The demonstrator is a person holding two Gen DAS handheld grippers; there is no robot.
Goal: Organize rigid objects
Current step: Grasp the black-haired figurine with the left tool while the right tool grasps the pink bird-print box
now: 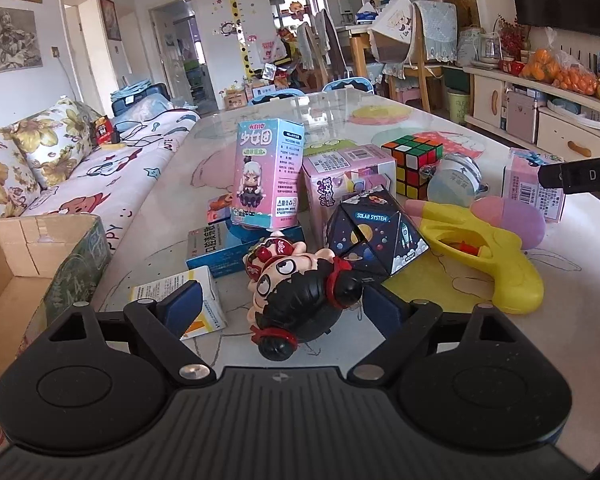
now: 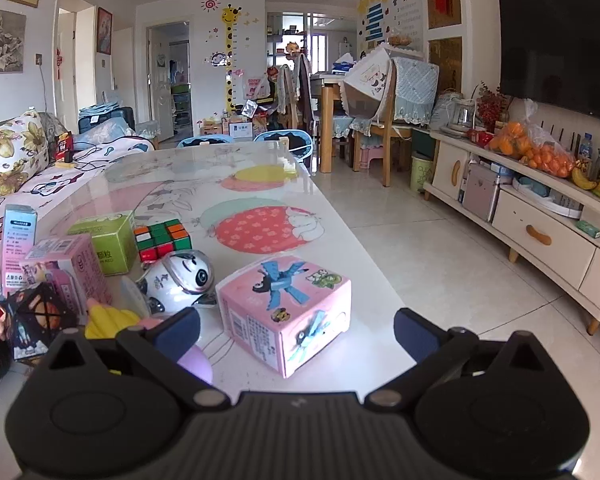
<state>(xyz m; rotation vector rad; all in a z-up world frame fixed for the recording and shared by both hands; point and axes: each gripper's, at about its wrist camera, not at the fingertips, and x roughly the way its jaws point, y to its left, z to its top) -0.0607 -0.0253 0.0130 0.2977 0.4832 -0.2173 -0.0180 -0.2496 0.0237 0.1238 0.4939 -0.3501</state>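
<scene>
Pick-up approach: both tongs gape wide, holding nothing.
Left tongs (image 1: 283, 304) straddle the black-haired plastic doll figurine (image 1: 296, 300); right tongs (image 2: 296, 330) face the pink printed carton (image 2: 286, 314); closing appears next.

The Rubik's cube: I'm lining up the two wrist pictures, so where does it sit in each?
Left wrist: Rubik's cube right of centre, mid-height, behind the solar system box.
Right wrist: cube left of centre, beside the green box, behind the panda toy.
Shared landmark: the giraffe height chart on the far wall.
</scene>
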